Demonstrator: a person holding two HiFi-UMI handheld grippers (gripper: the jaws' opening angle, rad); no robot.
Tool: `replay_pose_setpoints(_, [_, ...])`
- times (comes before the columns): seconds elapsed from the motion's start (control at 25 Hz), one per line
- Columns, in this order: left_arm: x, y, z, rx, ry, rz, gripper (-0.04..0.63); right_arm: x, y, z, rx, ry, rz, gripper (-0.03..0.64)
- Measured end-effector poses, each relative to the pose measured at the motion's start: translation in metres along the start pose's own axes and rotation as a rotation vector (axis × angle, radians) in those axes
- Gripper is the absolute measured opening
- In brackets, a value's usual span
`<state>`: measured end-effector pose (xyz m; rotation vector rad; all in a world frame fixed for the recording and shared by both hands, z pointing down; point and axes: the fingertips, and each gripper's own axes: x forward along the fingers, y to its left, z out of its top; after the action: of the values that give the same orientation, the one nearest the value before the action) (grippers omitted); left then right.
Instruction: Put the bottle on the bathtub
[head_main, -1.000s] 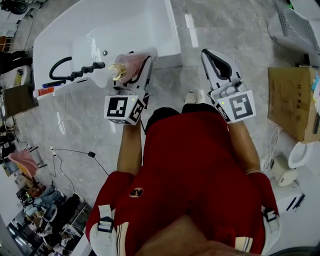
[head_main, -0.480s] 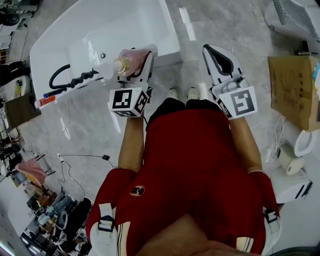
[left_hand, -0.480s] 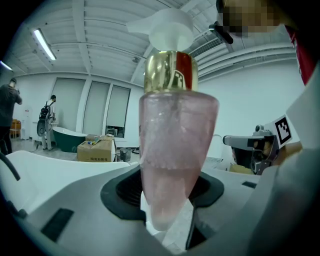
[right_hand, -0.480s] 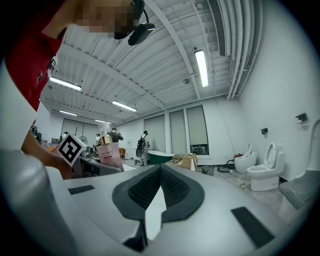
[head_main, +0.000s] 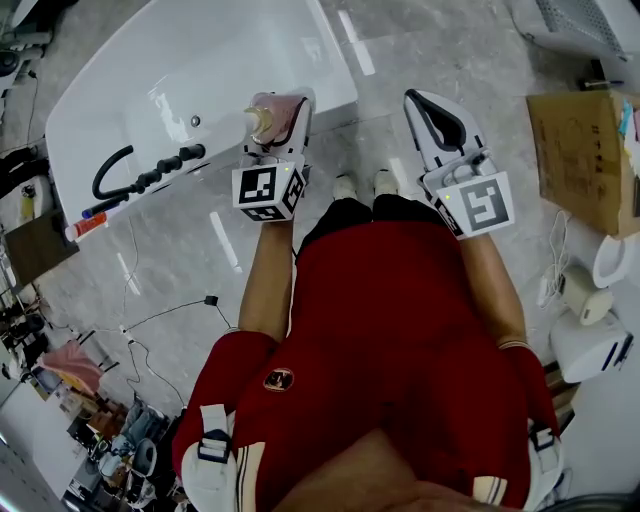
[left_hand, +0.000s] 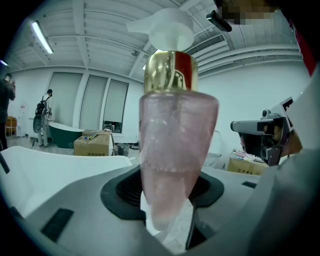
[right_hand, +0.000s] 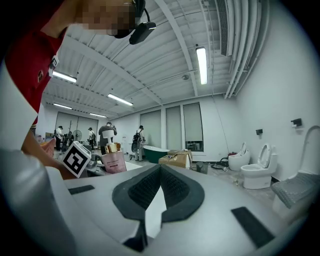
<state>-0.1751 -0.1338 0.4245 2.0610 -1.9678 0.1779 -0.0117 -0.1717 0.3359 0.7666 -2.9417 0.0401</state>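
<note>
Over tub rim (head_main: 332, 72), L tool (head_main: 280, 108) gripping bottle (left_hand: 177, 150), lower

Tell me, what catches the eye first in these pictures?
A pink bottle with a gold collar, gripped in the left tongs, is at the near edge of a white bathtub. The right tongs are shut and empty above the grey floor. A person's red shirt fills the bottom of the head view.
</note>
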Motion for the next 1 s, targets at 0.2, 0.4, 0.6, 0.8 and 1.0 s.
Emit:
replay_pose_setpoints(0.2, [0.014, 0.016, -0.021, -0.005, 0.027, -0.015, 0.225, 0.017, 0.009, -0.008, 0.000, 0.024, -0.018, -0.003])
replay_pose_setpoints(0.4, [0.029, 0.025, -0.041, -0.008, 0.056, -0.023, 0.225, 0.025, 0.012, -0.016, -0.006, 0.053, -0.033, -0.003])
replay_pose_setpoints(0.6, [0.044, 0.036, -0.064, -0.006, 0.089, -0.022, 0.225, 0.031, 0.013, -0.027, -0.002, 0.087, -0.050, -0.003])
replay_pose_setpoints(0.8, [0.057, 0.044, -0.086, -0.025, 0.118, -0.018, 0.225, 0.033, 0.012, -0.039, -0.002, 0.121, -0.062, -0.003])
replay_pose_setpoints(1.0, [0.070, 0.050, -0.102, -0.033, 0.139, -0.024, 0.225, 0.034, 0.009, -0.047, 0.000, 0.149, -0.081, -0.003])
